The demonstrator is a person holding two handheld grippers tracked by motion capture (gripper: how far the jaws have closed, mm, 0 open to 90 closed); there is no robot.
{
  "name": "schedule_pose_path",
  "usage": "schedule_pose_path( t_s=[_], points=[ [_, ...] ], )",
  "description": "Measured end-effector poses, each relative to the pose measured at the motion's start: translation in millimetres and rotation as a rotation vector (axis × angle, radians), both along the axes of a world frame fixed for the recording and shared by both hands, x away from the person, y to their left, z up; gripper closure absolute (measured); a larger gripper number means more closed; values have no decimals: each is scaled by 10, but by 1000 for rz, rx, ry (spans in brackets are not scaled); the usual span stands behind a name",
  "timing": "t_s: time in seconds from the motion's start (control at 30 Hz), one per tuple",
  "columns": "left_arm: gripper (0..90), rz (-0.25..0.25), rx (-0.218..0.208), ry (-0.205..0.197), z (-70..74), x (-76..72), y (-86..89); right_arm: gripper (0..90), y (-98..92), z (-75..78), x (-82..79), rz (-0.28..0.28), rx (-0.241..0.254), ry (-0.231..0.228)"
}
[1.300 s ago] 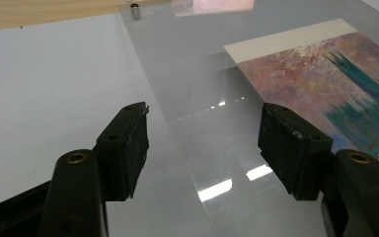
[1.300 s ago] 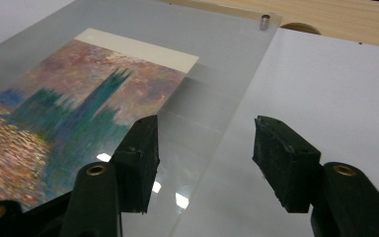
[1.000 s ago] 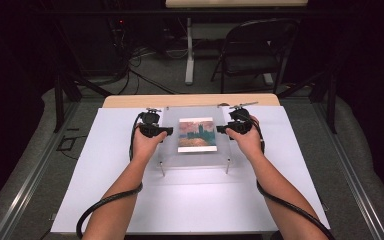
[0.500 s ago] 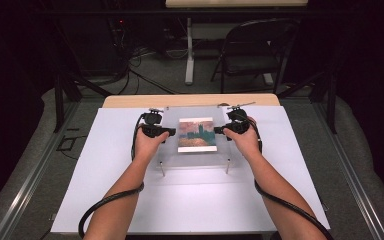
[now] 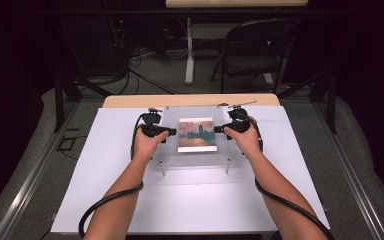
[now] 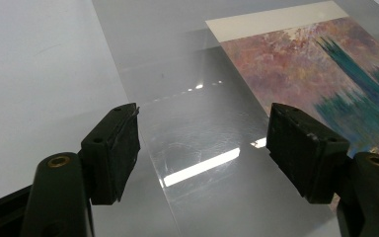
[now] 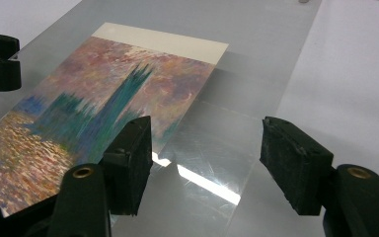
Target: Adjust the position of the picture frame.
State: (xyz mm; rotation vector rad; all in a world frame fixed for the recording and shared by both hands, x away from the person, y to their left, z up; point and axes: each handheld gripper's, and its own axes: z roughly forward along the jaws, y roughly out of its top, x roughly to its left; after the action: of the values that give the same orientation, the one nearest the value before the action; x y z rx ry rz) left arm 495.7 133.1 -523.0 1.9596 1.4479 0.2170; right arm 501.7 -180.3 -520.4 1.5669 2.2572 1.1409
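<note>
A clear sheet (image 5: 195, 150) sits raised on small pegs (image 5: 162, 168) over the white board (image 5: 95, 180), with a painted card (image 5: 197, 134) showing through at its middle. The left gripper (image 5: 166, 132) hangs over the sheet's left margin and the right gripper (image 5: 218, 129) over its right margin — each pointing in toward the card. Both have just been opening: the jaws stand wide, nothing is pinched between them, and only bare sheet shows in the gap. In the left gripper view the sheet's outer edge (image 6: 128, 94) runs close by one jaw, and the card's edge (image 6: 246, 79) passes near the other. In the right gripper view it is much the same — card edge (image 7: 187, 113) by one jaw, sheet edge (image 7: 288, 84) by the other. Beyond both outer edges the board lies bare and flat, so each hand has room to draw outward.
</note>
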Motion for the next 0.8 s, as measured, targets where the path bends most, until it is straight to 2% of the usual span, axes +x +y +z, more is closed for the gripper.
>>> schedule_pose_path(
  t_s=[0.33,0.7,0.8],
  points=[
    [252,0,-36,23,-20,-7,22,357,-39,-62,14,-6,29,41],
    [237,0,-38,41,-19,12,24,331,-53,-88,34,-23,63,77],
    [229,3,-50,53,-26,15,33,326,-52,-91,36,-30,69,85]
  ],
)
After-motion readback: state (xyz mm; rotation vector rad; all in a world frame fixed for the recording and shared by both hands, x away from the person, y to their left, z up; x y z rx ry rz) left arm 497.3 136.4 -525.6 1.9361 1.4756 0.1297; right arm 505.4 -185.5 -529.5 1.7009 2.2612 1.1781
